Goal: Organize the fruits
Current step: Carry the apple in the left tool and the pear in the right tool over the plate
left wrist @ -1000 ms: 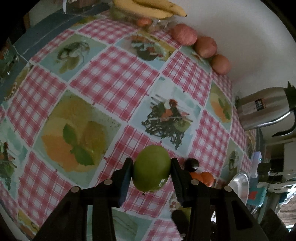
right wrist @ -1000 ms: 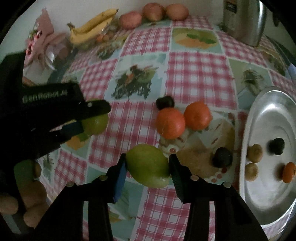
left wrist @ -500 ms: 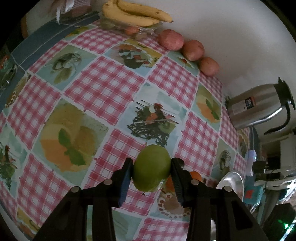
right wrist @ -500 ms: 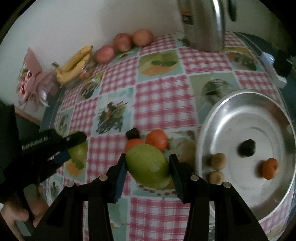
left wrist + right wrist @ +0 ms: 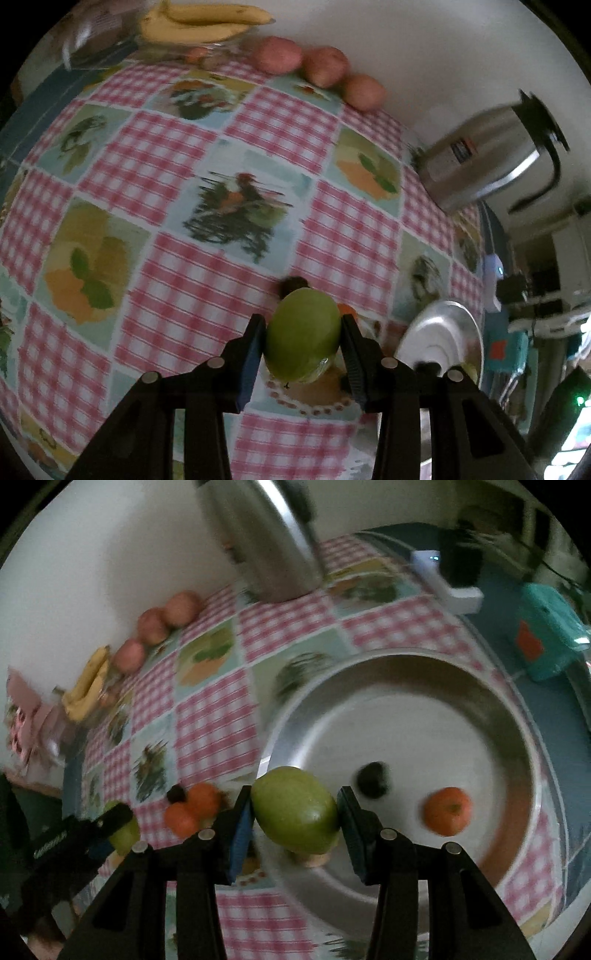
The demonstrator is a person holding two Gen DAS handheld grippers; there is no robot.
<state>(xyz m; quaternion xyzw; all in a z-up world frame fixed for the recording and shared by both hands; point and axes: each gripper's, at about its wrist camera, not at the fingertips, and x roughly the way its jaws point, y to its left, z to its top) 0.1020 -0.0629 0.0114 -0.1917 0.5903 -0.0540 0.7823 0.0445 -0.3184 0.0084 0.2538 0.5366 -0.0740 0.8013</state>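
My left gripper (image 5: 303, 349) is shut on a green mango (image 5: 303, 341) above the checked tablecloth, just left of the silver tray (image 5: 448, 328). My right gripper (image 5: 295, 812) is shut on a second green mango (image 5: 297, 808), held over the left rim of the tray (image 5: 517, 746). In the tray lie an orange (image 5: 447, 810) and a dark fruit (image 5: 373, 779). Two oranges (image 5: 192, 806) and a dark fruit (image 5: 176, 794) lie on the cloth left of the tray. The left gripper with its mango (image 5: 123, 834) shows at the lower left of the right wrist view.
A steel thermos jug (image 5: 484, 158) stands at the back by the wall. Three red apples (image 5: 321, 70) and bananas (image 5: 199, 22) line the far edge. A white box (image 5: 448, 581) and a teal object (image 5: 543, 635) lie beyond the tray.
Both grippers have moved right toward the tray, each still holding its mango. The right one now hangs over the tray's rim; the view is motion-blurred.
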